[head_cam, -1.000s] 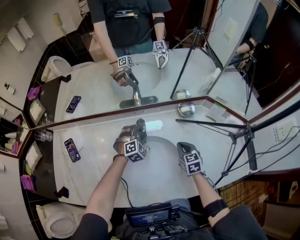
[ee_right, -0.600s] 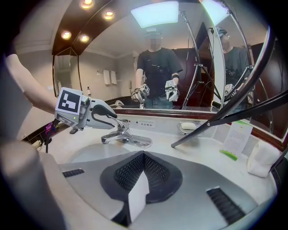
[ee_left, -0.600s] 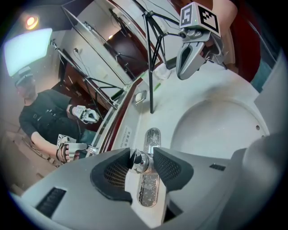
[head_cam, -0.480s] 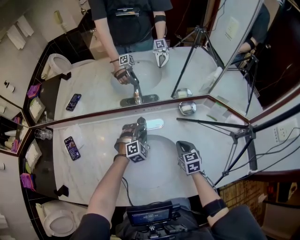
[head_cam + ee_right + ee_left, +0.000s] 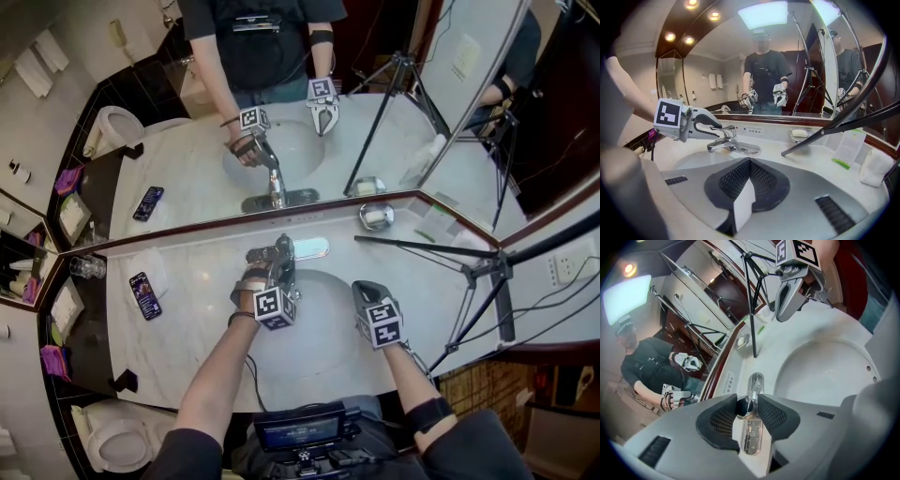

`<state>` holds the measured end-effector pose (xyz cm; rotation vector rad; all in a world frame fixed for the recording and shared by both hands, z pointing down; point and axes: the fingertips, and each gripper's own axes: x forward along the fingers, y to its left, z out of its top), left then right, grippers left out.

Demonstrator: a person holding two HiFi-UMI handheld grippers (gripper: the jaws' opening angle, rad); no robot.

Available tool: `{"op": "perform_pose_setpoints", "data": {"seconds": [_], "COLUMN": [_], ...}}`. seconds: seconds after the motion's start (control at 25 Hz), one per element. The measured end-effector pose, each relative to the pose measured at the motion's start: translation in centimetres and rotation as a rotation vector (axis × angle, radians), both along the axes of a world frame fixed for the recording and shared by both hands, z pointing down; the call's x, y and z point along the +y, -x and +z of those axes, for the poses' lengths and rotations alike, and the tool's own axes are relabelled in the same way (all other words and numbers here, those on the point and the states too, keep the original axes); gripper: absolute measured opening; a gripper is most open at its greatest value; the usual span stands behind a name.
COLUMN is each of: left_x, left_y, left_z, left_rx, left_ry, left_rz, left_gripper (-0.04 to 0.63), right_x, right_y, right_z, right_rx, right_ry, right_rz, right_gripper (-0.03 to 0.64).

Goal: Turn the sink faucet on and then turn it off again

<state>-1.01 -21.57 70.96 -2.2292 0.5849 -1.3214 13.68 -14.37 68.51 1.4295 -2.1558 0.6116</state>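
Note:
The chrome faucet (image 5: 282, 251) stands at the back rim of the white sink (image 5: 323, 328). My left gripper (image 5: 278, 264) reaches over it from the near side. In the left gripper view its jaws (image 5: 746, 407) have just been closing, and the dark pads now press on both sides of the lever's rounded tip (image 5: 743, 406). The faucet base plate (image 5: 755, 382) shows beyond it. No water is seen running. My right gripper (image 5: 364, 292) hovers over the basin's right side, shut and empty; in its own view its jaws (image 5: 750, 163) meet, with the faucet (image 5: 723, 140) and left gripper (image 5: 708, 125) ahead.
A wall mirror (image 5: 281, 122) rises right behind the faucet. A black tripod (image 5: 469, 269) stands on the counter's right, a soap dish (image 5: 372, 217) near it. A phone (image 5: 143, 298) and a glass (image 5: 86, 271) sit at the left. A toilet (image 5: 117, 446) is lower left.
The left gripper's jaws have narrowed onto the faucet lever; the hand has hardly shifted. The right gripper has stayed where it was, shut.

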Motion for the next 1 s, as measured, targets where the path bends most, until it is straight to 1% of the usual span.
{"op": "perform_pose_setpoints", "data": {"seconds": [0.16,0.28,0.56,0.84,1.0], "left_x": [0.0,0.3,1.2,1.1,1.3], "left_y": [0.1,0.1,0.2,0.4,0.1], "left_z": [-0.5,-0.3,0.3,0.6,0.4], "left_rx": [0.001,-0.011,-0.026,-0.041,-0.044], "left_ry": [-0.015,-0.024,-0.019,-0.045,-0.062], "left_rz": [-0.014,-0.005,-0.009,-0.005,-0.007], "left_gripper": [0.087,0.08,0.094,0.094,0.095], "right_x": [0.0,0.1,0.0,0.0,0.3], "right_y": [0.4,0.4,0.6,0.6,-0.2], "right_z": [-0.2,0.2,-0.3,-0.7,0.3], "right_rx": [0.0,-0.006,-0.004,-0.003,0.009], "right_ry": [0.006,0.004,0.007,0.0,0.0], "right_rz": [-0.003,-0.005,-0.005,-0.005,-0.006], "right_gripper": [0.02,0.02,0.02,0.02,0.02]}}
